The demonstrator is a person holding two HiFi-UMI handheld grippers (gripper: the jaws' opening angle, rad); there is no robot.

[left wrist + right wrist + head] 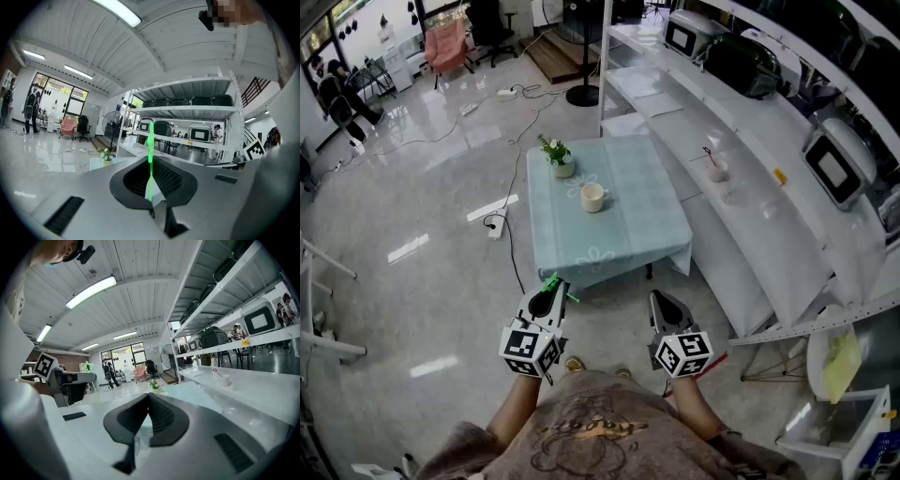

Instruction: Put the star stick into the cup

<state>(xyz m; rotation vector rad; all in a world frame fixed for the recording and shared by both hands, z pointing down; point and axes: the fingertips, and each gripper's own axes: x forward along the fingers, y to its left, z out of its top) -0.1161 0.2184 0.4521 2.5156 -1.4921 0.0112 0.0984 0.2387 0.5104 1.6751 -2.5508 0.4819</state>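
The green star stick is pinched in my left gripper, which is shut on it just short of the table's near edge. In the left gripper view the stick stands upright between the closed jaws of that gripper, its star edge-on. The cream cup sits on the light blue table, well ahead of both grippers. My right gripper hangs beside the left, its jaws shut with nothing between them. The right gripper view also catches the star at its left.
A small potted plant stands on the table behind the cup. White shelving with appliances runs along the right, with a pink cup on it. A power strip and cables lie on the floor left of the table.
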